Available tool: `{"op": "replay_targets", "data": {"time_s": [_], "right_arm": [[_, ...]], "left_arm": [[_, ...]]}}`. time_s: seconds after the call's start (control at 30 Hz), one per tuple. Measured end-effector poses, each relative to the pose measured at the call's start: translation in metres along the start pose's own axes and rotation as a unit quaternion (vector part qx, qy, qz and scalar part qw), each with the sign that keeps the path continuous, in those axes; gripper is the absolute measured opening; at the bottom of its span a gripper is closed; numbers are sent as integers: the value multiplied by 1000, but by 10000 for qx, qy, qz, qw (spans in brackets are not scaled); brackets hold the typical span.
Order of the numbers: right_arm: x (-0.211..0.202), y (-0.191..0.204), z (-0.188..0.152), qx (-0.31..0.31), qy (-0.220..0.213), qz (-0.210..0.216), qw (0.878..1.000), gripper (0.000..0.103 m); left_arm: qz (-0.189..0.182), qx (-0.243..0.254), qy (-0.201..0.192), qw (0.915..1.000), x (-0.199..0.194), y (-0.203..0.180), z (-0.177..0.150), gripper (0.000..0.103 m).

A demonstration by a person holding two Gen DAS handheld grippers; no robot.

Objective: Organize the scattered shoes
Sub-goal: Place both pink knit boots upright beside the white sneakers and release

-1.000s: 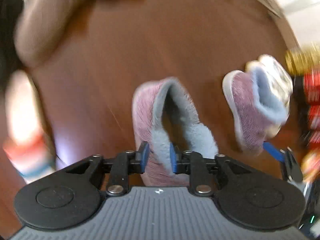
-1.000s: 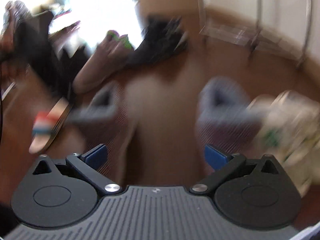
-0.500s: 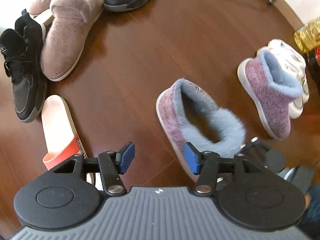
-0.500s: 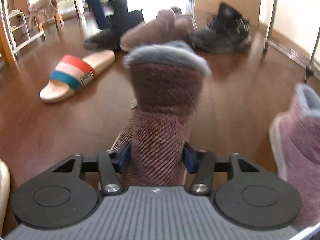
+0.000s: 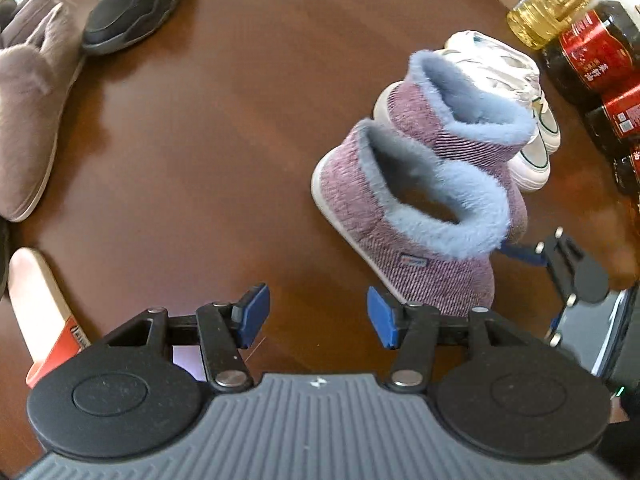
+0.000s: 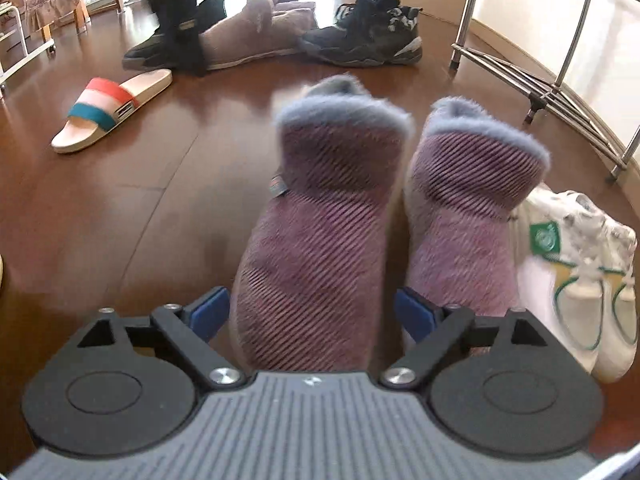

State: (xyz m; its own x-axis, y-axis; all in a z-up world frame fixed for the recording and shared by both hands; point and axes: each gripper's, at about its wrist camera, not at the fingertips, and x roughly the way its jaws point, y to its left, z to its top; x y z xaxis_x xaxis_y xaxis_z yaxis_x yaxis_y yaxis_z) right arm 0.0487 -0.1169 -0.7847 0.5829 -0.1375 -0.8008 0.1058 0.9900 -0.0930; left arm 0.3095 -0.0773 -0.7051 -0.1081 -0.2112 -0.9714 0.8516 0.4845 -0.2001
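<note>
My right gripper (image 6: 310, 314) has its jaws spread either side of the toe of the near purple slipper boot (image 6: 320, 240), the blue pads (image 6: 208, 312) just beside the fabric with a sliver of gap showing — not pinching it. The boot stands upright on the wooden floor (image 6: 120, 208) in the centre of the right wrist view, and its twin, the far purple slipper boot (image 6: 472, 208), stands just beside it to the right, toes pointing the same way. Right of the pair sit white sneakers (image 6: 576, 280) with green trim, touching or nearly touching the twin.

My left gripper (image 5: 316, 314) hangs over bare floor at lower centre of its view, jaws spread wide and holding nothing. The two boots show at right of centre there, side by side.

Farther out, upper part of the right wrist view: a striped slide sandal (image 6: 108, 108) at upper left, a fuzzy brown slipper (image 6: 256, 36) at top centre, a black high-top sneaker (image 6: 372, 36) beside it, and a metal rack (image 6: 560, 92) at upper right. Bottles (image 5: 592, 52) stand at the upper right of the left wrist view.
</note>
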Motion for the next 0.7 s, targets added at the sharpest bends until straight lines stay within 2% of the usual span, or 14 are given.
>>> {"op": "replay_targets", "data": {"time_s": [0.03,0.07,0.17,0.23,0.47,0.57,0.7], "right_arm": [[8,7,-4,-86,85,-215,9997,73],[11,9,-6,-99,65,-315,9994,71],[9,2,-5,222,56,-284,9993,59],[8,1,-6,276,92,-330,9990,57],[7,-13,-11,565,68,-546,9969,56],[8,-17,-12,525,123,-563,9970,65],[-8,-35,-6,792,247,-256,9962,70]], "left_arm": [[5,-8,11,10000,1,-2,1,58],[7,-8,19,10000,1,-3,1,58],[72,62,47,9999,3,-6,0,58],[129,83,91,9998,5,-6,-3,58],[244,109,20,9996,6,-9,-6,58],[340,272,-31,9990,7,-20,-8,58],[811,1046,-99,9912,10,-54,-17,58]]}}
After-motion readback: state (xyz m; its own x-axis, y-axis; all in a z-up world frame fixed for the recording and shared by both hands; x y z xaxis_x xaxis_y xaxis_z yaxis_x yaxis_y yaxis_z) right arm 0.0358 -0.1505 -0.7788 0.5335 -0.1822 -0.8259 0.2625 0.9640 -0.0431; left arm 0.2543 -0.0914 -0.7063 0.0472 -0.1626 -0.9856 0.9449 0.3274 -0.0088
